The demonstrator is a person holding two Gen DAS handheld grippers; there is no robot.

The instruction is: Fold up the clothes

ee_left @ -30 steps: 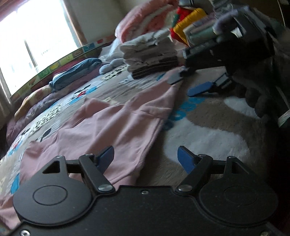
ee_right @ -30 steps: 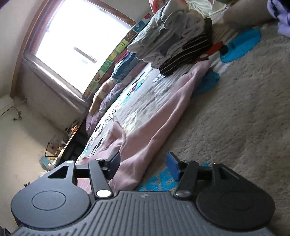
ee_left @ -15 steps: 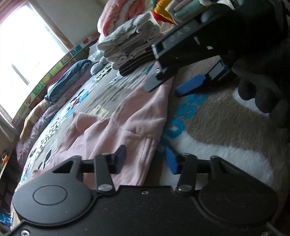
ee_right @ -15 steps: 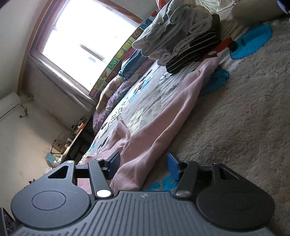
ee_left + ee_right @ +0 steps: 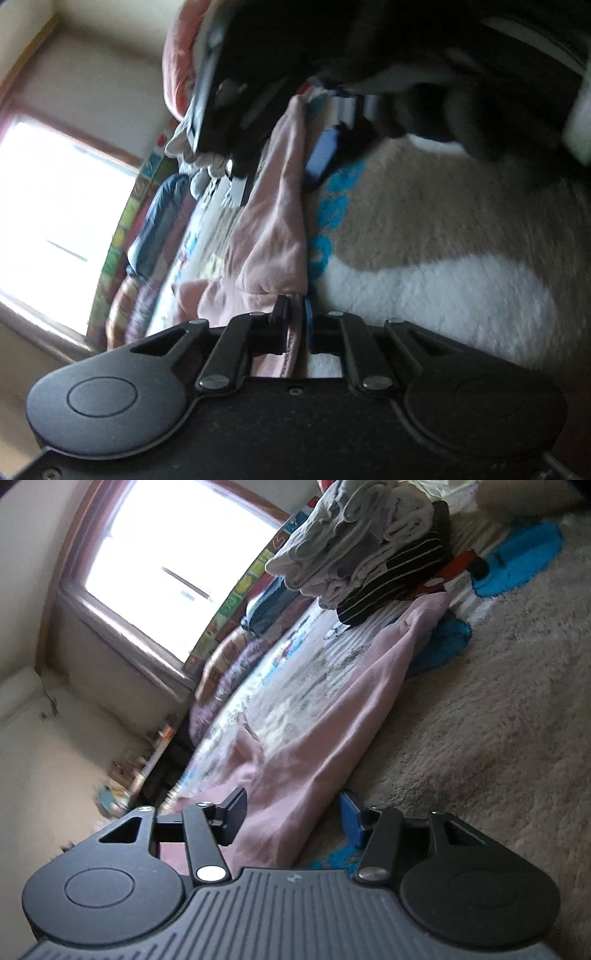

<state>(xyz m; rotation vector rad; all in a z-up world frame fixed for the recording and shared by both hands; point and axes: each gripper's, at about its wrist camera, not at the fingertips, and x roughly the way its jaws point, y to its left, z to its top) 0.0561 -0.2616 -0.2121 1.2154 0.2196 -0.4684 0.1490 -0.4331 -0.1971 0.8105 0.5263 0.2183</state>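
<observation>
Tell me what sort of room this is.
Most likely a bedroom in a home. A pink garment lies spread on a bed with a fluffy blanket, a stack of folded clothes sits at the far end, and a big window lights the room.

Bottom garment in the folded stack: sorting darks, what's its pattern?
Black with thin white stripes; the striped bottom garment of the folded stack shows best in the right wrist view.

pink garment (image 5: 273,236): soft matt knit cloth, which my left gripper (image 5: 294,314) pinches
blanket (image 5: 498,738): shaggy, rough fleece under me
my right gripper (image 5: 291,816): matt black plastic, ribbed housing, shiny metal rivets
folded stack (image 5: 369,550): ribbed, striped cloth
</observation>
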